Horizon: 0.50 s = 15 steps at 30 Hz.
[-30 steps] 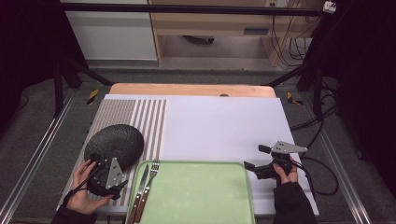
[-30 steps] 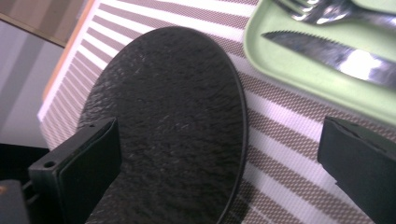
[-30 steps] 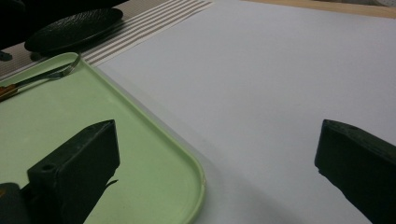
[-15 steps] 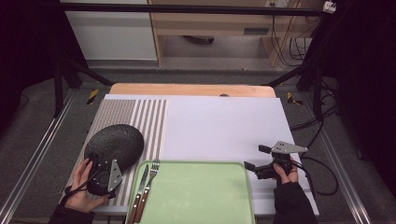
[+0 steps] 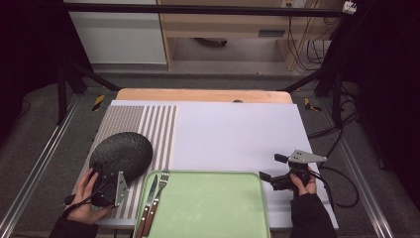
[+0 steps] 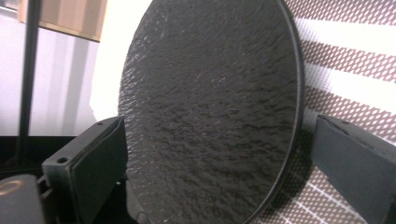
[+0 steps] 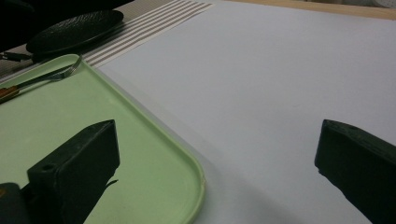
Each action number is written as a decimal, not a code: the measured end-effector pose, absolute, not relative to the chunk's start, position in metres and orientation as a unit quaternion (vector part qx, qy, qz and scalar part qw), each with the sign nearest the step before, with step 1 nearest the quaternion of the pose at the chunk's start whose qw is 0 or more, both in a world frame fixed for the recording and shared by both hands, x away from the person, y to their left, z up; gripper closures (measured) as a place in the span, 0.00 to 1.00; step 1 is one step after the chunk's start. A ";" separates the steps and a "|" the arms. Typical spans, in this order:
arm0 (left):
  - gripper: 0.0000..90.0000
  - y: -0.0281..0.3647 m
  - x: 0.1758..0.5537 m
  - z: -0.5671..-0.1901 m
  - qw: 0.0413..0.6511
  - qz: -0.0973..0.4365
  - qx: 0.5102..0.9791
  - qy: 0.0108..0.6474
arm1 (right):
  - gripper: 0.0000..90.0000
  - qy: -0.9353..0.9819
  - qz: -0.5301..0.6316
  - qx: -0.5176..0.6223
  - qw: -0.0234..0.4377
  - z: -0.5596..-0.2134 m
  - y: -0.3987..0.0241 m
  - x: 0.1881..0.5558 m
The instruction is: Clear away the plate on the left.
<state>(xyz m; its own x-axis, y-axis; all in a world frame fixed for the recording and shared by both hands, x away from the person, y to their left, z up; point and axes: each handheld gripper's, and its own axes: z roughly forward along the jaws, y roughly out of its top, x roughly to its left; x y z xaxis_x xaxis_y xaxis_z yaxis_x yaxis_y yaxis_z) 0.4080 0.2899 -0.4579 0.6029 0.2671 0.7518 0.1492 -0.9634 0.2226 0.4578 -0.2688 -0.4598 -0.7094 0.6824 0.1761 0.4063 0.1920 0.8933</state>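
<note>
A black textured plate (image 5: 122, 154) lies at the near left of the worktop (image 5: 237, 134), on a placemat with brown and white stripes (image 5: 148, 130). The person's left hand (image 5: 86, 196) holds the left gripper (image 5: 110, 174) at the plate's near edge. In the left gripper view the plate (image 6: 210, 112) stands between the two fingers (image 6: 100, 158); they have just been closing a little, but whether they press on the rim cannot be told.

Just right of the plate a pale green tray (image 5: 213, 208) sits at the near edge of the worktop, with a fork (image 5: 159, 191) and a knife (image 5: 147, 203) lying side by side along its left side.

The right gripper (image 5: 270, 179), in the person's right hand (image 5: 303, 183), rests just beside the tray's right edge. In the right gripper view its fingers (image 7: 74, 163) are spread wide, with nothing between them but the tray's corner (image 7: 187, 177) and bare white worktop (image 7: 280, 93).
</note>
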 end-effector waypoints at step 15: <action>0.26 0.290 0.408 -0.468 0.038 0.448 0.889 0.083 | 0.00 0.761 0.524 0.358 0.132 -0.460 -0.269 0.458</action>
<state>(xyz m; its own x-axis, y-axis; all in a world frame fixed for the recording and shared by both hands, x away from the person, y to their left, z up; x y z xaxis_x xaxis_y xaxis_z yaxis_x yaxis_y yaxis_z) 0.4079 0.2900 -0.4677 0.5845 0.1806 0.7910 0.1132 -0.9835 0.1410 0.4580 -0.2689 -0.4598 -0.7088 0.6833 0.1754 0.4072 0.1933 0.8927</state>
